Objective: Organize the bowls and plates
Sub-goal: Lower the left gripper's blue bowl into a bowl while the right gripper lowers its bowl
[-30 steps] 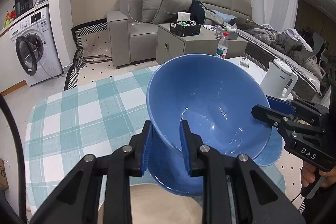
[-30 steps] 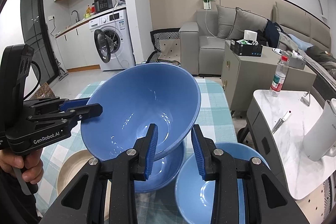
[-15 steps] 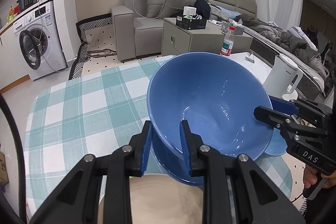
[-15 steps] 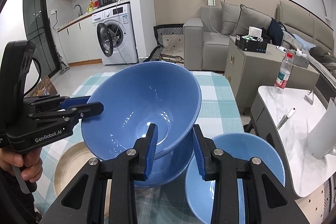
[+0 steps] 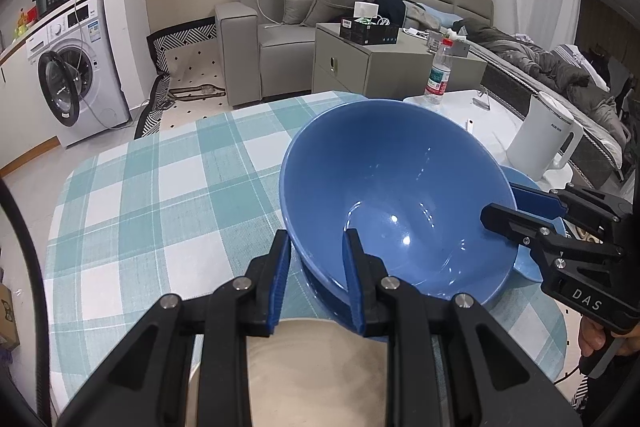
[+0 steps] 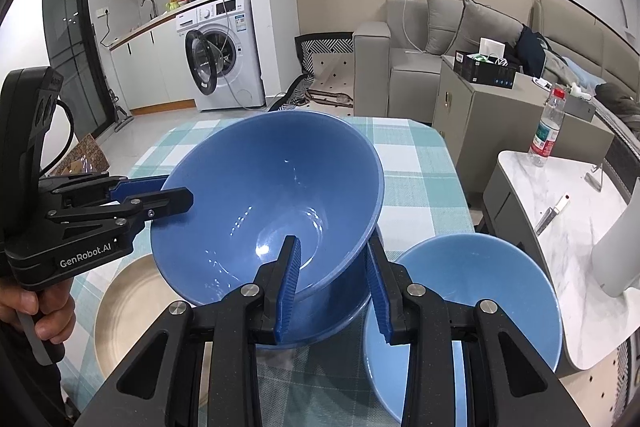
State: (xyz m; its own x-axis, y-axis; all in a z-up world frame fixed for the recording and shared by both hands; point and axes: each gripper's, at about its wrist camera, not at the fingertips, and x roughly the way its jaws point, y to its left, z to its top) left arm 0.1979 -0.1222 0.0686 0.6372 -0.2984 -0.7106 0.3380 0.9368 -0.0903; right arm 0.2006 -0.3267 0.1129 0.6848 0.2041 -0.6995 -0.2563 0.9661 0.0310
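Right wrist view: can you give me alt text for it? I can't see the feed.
Both grippers, right and left, clamp opposite rims of a big blue bowl that is nested in another blue bowl on a teal checked tablecloth. A light blue bowl sits to the right and a beige plate to the left.

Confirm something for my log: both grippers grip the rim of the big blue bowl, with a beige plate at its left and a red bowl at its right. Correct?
One slip: the right wrist view shows the bowl at the right is light blue, not red. Otherwise correct: the left gripper and right gripper both grip the big blue bowl, and the beige plate lies at its left.
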